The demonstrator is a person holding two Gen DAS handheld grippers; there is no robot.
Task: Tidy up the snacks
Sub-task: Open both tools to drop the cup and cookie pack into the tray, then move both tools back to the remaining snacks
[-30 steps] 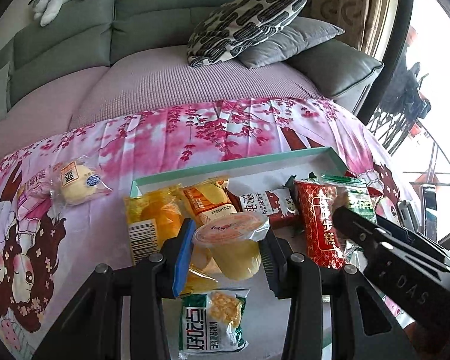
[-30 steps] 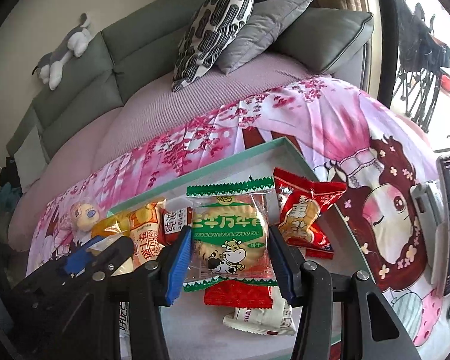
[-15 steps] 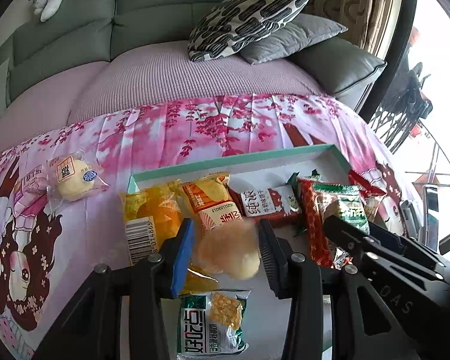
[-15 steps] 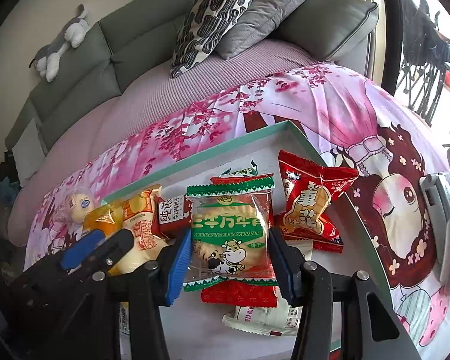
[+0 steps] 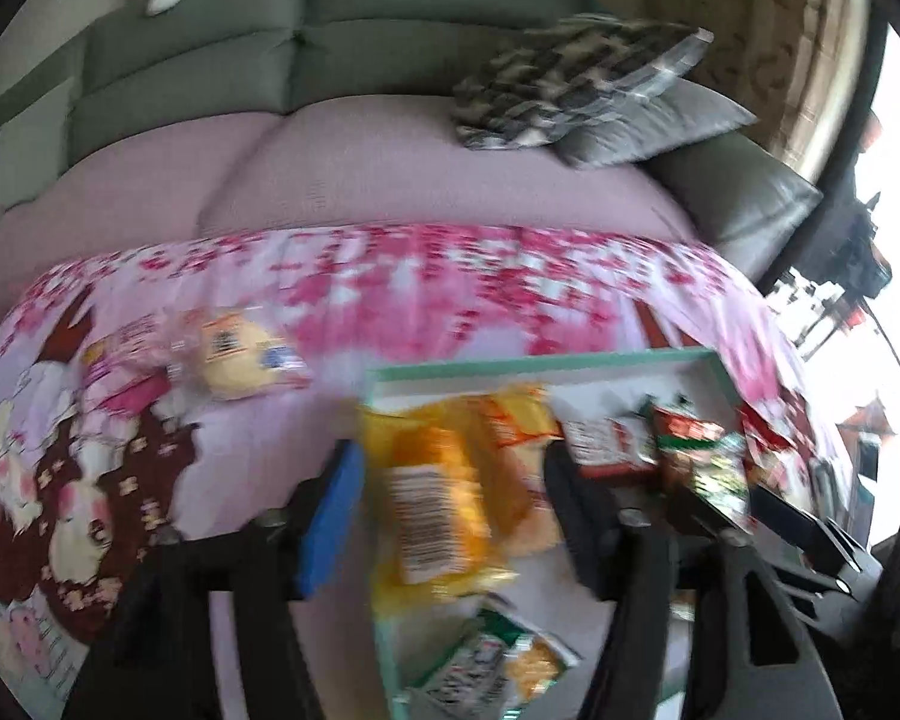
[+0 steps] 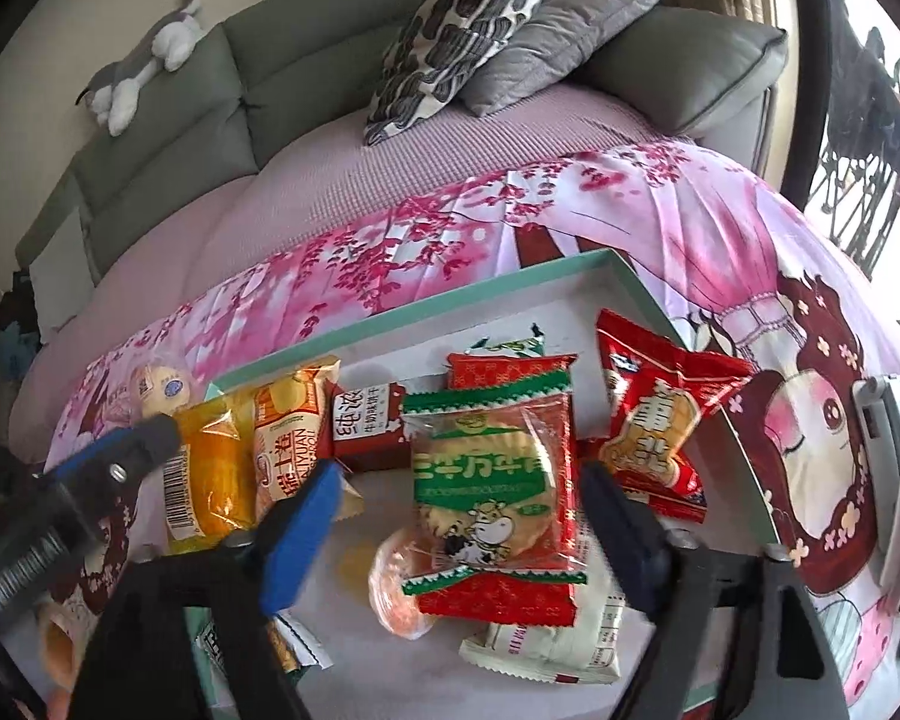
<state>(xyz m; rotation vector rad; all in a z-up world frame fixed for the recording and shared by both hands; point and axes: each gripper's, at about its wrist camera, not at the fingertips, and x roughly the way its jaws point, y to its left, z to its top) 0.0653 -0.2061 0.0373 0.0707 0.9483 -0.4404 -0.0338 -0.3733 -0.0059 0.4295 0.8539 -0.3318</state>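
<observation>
Blurred by motion, the left wrist view is dominated by the left gripper point(image 5: 450, 516), whose jaws are spread wide with nothing clamped between them. A yellow-orange snack packet point(image 5: 435, 504) with a barcode label is seen in the gap between the fingers, lying at the near left of a teal-rimmed tray point(image 5: 540, 363). More packets are spread toward the right of the tray, and a green corn-snack packet point(image 5: 492, 669) lies at its near edge. Outside the tray, to the far left, a wrapped yellow bun point(image 5: 234, 354) is set on the pink floral cloth point(image 5: 426, 288). A grey sofa point(image 5: 330, 60) with cushions fills the far side.

From the right wrist view, the right gripper point(image 6: 456, 516) is seen with its jaws released, standing apart on either side of a green-and-red cracker packet point(image 6: 492, 492) without pressing it. That packet lies inside the tray point(image 6: 642, 294), on top of a white packet point(image 6: 546, 642) and partly over an orange jelly cup point(image 6: 399, 588). A red packet point(image 6: 654, 414) lies to the right, just beside it. The left gripper's blue-padded finger point(image 6: 120, 450) reaches in from the near left, over the yellow-orange packet.
</observation>
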